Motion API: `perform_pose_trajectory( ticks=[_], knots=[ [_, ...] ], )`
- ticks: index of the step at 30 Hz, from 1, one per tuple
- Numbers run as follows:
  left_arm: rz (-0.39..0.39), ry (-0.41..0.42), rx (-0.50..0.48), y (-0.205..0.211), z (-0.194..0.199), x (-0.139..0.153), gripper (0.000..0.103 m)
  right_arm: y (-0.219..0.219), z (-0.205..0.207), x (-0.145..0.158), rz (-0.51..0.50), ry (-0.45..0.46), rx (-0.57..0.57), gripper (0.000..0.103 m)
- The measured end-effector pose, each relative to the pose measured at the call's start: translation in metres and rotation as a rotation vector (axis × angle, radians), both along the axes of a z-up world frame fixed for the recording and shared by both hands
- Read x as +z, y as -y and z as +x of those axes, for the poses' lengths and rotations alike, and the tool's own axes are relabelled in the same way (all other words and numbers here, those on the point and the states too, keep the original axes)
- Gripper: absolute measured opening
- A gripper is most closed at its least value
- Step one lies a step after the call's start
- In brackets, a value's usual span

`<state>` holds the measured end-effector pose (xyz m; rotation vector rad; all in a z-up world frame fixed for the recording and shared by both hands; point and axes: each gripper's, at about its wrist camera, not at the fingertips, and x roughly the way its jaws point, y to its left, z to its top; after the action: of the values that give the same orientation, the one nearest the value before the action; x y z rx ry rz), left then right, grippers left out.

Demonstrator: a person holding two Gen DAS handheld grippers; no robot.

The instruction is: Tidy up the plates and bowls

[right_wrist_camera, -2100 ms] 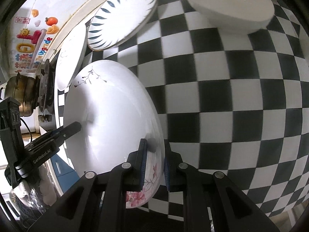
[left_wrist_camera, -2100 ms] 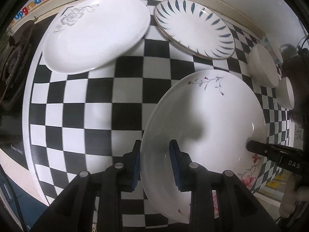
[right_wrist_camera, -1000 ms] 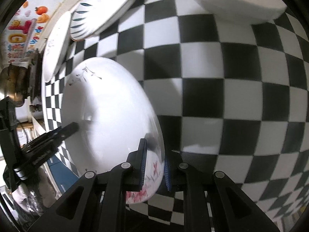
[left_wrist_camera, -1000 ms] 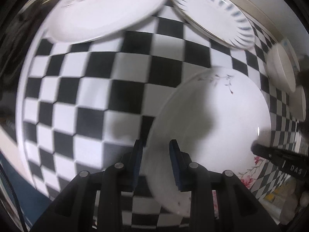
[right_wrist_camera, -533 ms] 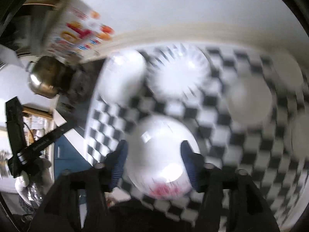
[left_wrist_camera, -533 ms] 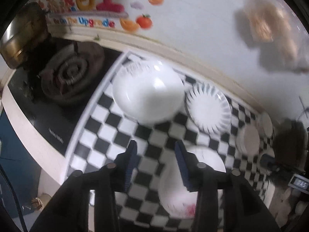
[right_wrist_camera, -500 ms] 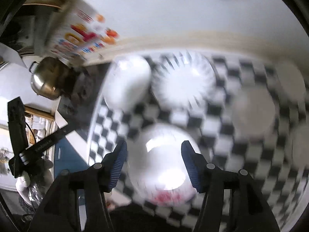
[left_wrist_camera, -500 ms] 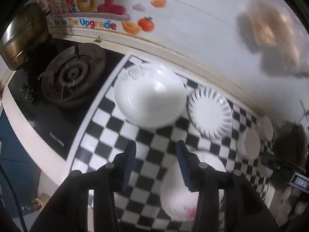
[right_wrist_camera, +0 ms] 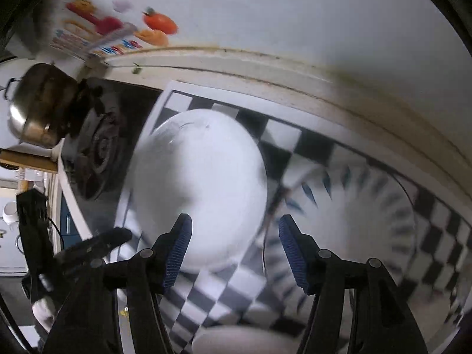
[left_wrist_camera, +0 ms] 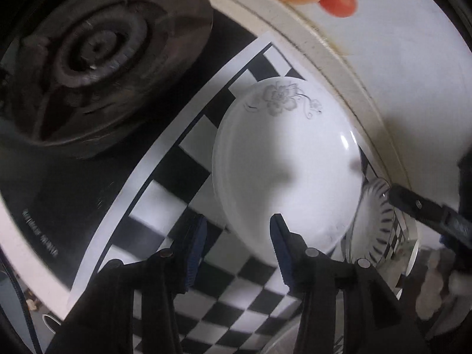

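Left gripper was open when we looked, jaws spread with nothing between them, hovering over the near rim of the white plate with the grey flower. That plate sat on the checkered mat, up at about 12 o'clock from the fingers, just beside the gas burner at 10 o'clock. Right gripper was open too and empty, jaws wider apart. From its camera the same plate came out as a smeared white blob, flower print unreadable. Blue-streaked plate lay at 2 o'clock, badly blurred; in the left view only a sliver of it peeked out behind the flower plate, so we couldn't tell whether the two touched. Another white rim was cut off at 6 o'clock, too blurry to identify. Metal pot sat at 10 o'clock. Both jaws had just been opening.
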<state>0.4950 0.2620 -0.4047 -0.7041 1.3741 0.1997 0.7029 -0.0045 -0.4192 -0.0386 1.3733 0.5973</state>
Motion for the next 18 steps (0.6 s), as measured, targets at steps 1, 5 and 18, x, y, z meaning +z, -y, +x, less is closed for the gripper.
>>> perform_pose_trajectory(
  ticks=[1,5,18],
  knots=[
    [-0.004,-0.005,-0.002,-0.001,0.004,-0.005,0.042,-0.007,0.011,-0.008,-0.017,-0.014,0.003,0.064],
    [-0.027,-0.037,-0.008,-0.001,0.018,-0.028,0.041,-0.025,0.046,-0.035,-0.069,-0.041,0.022,0.063],
    [0.026,-0.012,-0.048,0.008,0.04,-0.039,0.031,-0.046,0.075,-0.075,-0.086,-0.134,0.086,0.024]
  ],
)
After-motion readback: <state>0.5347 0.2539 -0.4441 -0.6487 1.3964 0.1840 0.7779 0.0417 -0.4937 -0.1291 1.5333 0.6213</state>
